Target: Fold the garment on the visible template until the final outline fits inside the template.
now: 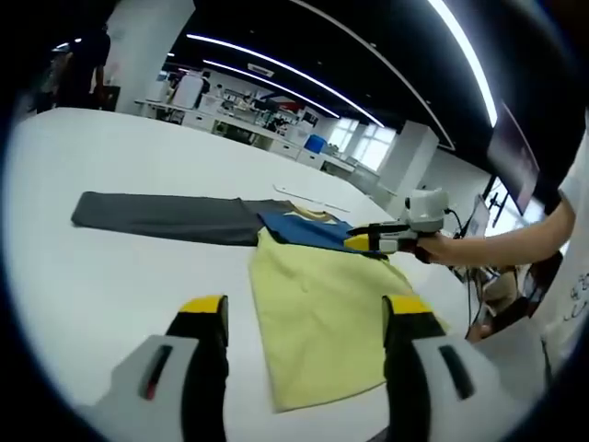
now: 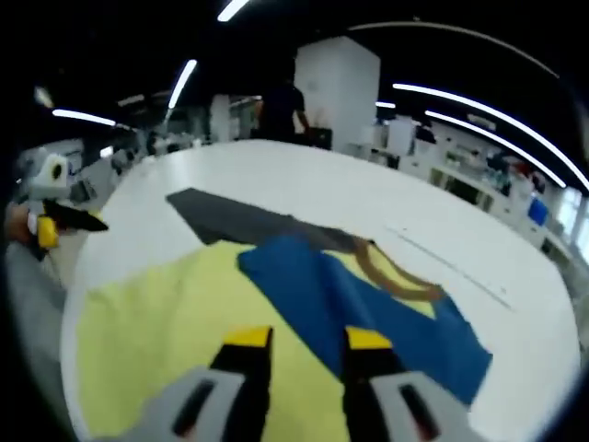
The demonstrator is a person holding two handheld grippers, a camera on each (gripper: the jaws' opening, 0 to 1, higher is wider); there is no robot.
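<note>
The white desk (image 1: 110, 276) lies bare to the left of the yellow shirt (image 1: 322, 313) and far beyond the grey strip (image 1: 166, 216), so a claw could pass there freely. On the right, the right claw (image 1: 363, 242) and the hand (image 1: 442, 247) holding it reach in over the shirt's blue sleeve (image 1: 308, 230), blocking that side.

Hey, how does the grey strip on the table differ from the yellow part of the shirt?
The grey strip is long, narrow and dark, stretching away to one side; the yellow part is broad, pale and roughly rectangular. A blue sleeve is folded over the yellow part, while the grey strip has nothing lying on most of its length. Both lie flat on the white table.
</note>
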